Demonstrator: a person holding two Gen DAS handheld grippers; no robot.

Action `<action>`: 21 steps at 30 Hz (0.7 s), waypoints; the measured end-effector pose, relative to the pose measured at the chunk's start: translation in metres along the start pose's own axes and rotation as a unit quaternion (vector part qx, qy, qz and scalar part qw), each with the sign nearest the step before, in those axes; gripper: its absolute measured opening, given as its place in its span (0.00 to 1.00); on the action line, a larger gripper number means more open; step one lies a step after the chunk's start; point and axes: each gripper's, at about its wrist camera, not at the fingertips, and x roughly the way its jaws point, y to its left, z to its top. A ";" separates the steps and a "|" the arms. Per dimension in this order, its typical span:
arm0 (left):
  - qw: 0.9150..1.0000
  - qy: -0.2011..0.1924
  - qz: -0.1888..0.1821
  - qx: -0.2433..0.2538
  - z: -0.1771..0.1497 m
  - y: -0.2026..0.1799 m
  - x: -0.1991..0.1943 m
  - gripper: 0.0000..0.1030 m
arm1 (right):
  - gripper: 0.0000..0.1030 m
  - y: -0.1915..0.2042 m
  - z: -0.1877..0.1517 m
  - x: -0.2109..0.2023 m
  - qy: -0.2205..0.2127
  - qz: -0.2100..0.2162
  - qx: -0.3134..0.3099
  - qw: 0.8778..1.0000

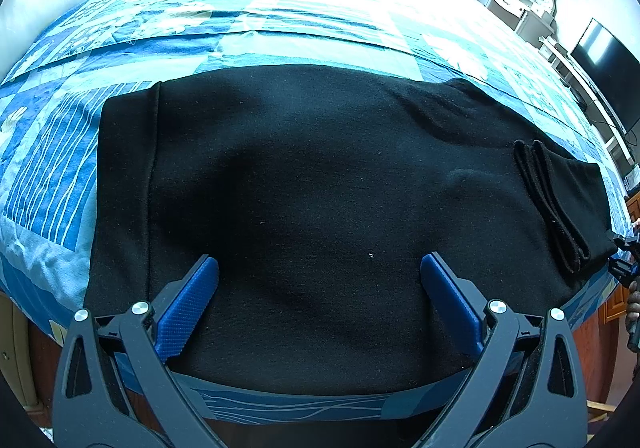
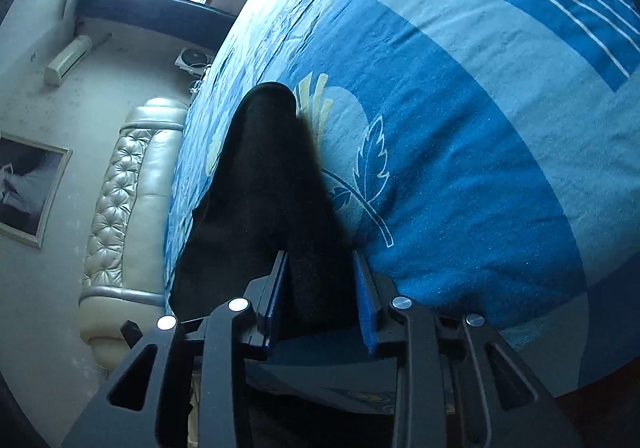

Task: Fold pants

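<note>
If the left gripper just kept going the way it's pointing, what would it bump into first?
Most likely the black pants spread on the bed. The left gripper points down at them with jaws wide open and nothing between; how far off the cloth is remains unclear.

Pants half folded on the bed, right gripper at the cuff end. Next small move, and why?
Probably close the right gripper fully on the black knit pants: dark fabric already sits between its blue pads, but whether they pinch it is unclear. The left gripper hangs open above the cloth, gripping nothing, on the blue patterned bedspread.
</note>
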 end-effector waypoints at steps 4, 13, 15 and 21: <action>1.000 0.000 -0.001 0.001 0.000 0.000 0.000 0.98 | 0.35 0.025 0.000 -0.027 -0.065 -0.080 -0.023 0.994; 1.000 0.000 -0.002 0.001 -0.001 0.000 0.000 0.98 | 0.36 0.138 -0.042 0.050 0.008 0.028 -0.100 0.995; 1.000 0.000 -0.003 0.003 -0.001 0.000 0.000 0.98 | 0.36 0.153 -0.054 0.079 0.045 0.059 -0.107 0.992; 1.000 0.000 -0.004 0.004 -0.002 0.000 0.001 0.98 | 0.36 0.164 -0.089 0.134 0.123 0.068 -0.115 0.983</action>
